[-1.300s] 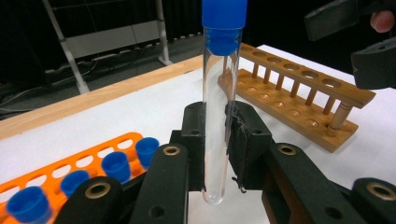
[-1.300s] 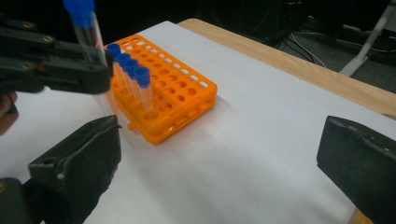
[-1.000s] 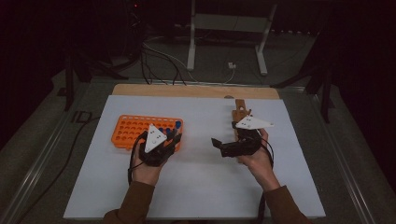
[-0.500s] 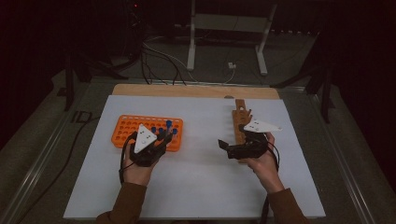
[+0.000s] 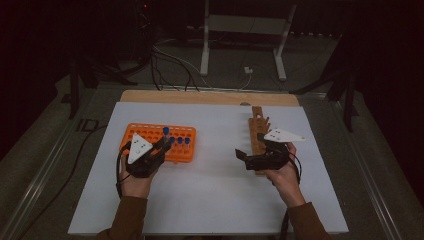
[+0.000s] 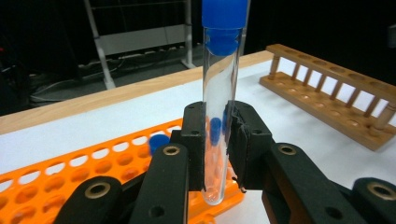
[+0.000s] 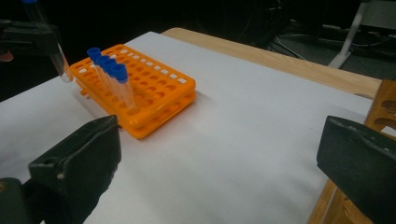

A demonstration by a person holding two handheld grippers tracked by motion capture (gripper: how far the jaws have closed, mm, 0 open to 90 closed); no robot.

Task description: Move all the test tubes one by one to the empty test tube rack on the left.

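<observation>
Moved leftward along the orange rack [image 5: 159,141] since earlier, the left gripper [image 5: 161,148] clamps an upright tube [image 6: 220,93], while the right gripper [image 5: 243,156] gapes empty.

On the white sheet-covered surface [image 5: 210,200]: orange plastic tube rack [image 5: 150,135] at left, long wooden tube rack [image 5: 256,125] at right, well apart. In the orange rack, blue-capped clear tubes [image 5: 179,141] standing upright toward its right end. Just before that rack, left hand-held gripper [image 5: 162,147] with an upright blue-capped clear test tube [image 6: 219,93] between its pads (tube bottom over the rack's near edge). Beside the wooden rack's near end, right hand-held gripper [image 5: 241,156].
</observation>
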